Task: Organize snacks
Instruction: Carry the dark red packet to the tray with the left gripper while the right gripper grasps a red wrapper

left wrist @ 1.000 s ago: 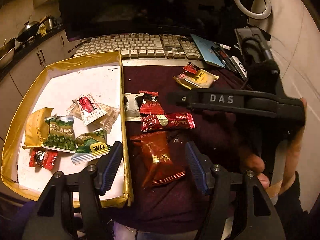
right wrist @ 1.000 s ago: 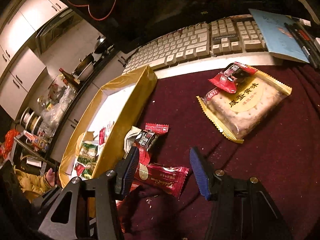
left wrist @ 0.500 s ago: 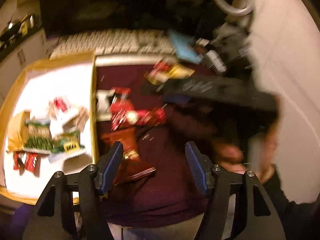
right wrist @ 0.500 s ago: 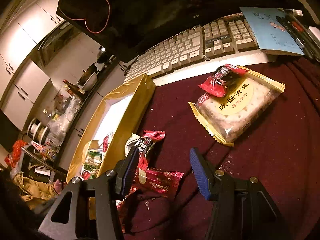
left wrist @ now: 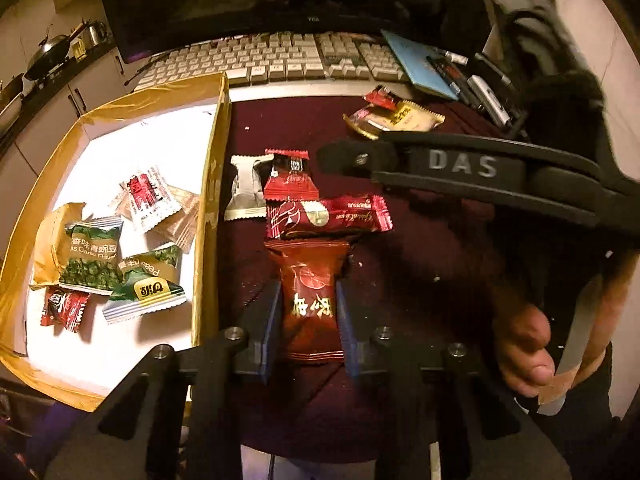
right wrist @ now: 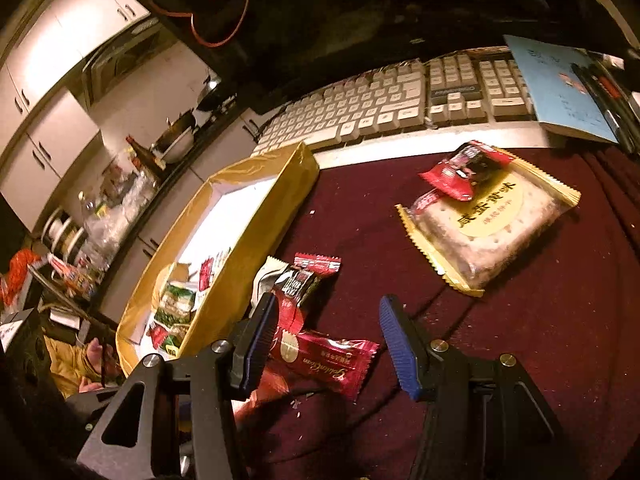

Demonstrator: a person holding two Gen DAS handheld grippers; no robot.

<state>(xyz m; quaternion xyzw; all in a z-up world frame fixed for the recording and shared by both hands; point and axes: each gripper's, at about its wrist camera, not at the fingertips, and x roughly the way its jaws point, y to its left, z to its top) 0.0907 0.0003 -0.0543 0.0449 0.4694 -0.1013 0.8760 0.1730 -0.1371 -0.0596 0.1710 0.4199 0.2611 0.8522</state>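
Left wrist view: dark red snack packet lies on the maroon cloth of the bench, just right of the box wall. Left tongs closed in on it, blue pads touching both long sides (packet flat on the cloth as far as can be told). Just beyond it, a long red candy bar, crosswise; behind that a small red packet and a white-grey packet side by side, the white one nearest the box. Gold-edged box at left holds green pea packets, a red-and-white sachet and a small red candy.

Right wrist view: right tongs wide apart, gripping nothing, above the long red candy bar, whose left end sits by the left pad. Farther right, well apart, a gold-trimmed cracker pack with a red packet lying on top. Keyboard and blue booklet along the back.
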